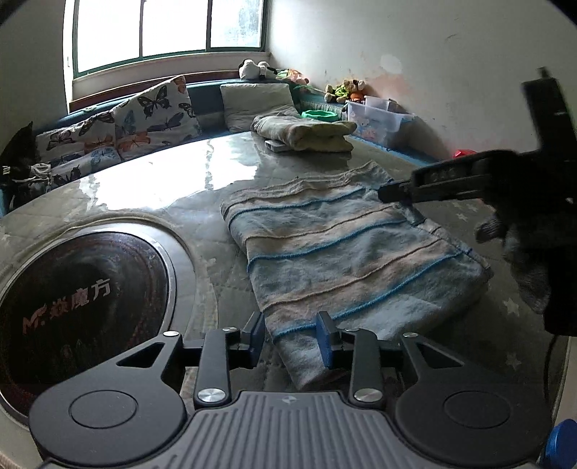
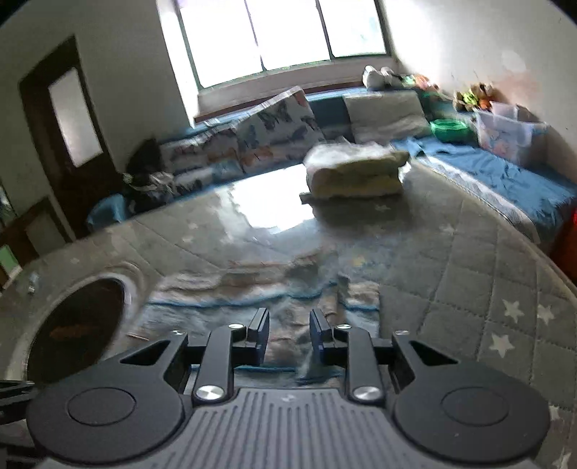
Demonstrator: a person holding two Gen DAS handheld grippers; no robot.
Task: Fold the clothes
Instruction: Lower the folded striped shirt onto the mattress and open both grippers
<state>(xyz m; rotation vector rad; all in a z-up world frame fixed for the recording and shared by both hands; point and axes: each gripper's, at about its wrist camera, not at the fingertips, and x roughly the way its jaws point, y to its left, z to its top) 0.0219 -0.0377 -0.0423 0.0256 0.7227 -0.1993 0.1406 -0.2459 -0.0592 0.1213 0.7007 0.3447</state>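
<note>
The left gripper (image 1: 292, 333) hangs low over the near edge of the round table (image 1: 151, 187), its jaws apart with nothing clamped between them. The folded striped towel (image 1: 346, 249) lies flat on the table right ahead of those jaws; its near corner shows in the gap between them, though whether the blue pads (image 1: 323, 339) touch the cloth cannot be told. The right gripper (image 1: 387, 194), seen from the side at the towel's far right corner, has its tips at the cloth edge; from that side it looks nearly closed, and contact there cannot be told. In the right wrist view, which is blurred, the right gripper (image 2: 288, 335) has its jaws apart and the striped towel (image 2: 252, 292) spreads under and beyond them, nothing gripped.

At the table's left sits a dark round hotplate (image 1: 75, 306) set into the quilted grey cover, which is printed with stars and has a glossy sheet over it. Toward the far edge lies a folded yellow-green blanket (image 1: 306, 131). Behind the table a bench holds butterfly cushions (image 1: 151, 112), a plain cushion (image 1: 256, 104), a green bowl (image 1: 319, 114), a clear storage box (image 1: 378, 121) and soft toys (image 1: 342, 90). A window (image 1: 166, 32) fills the back wall.
</note>
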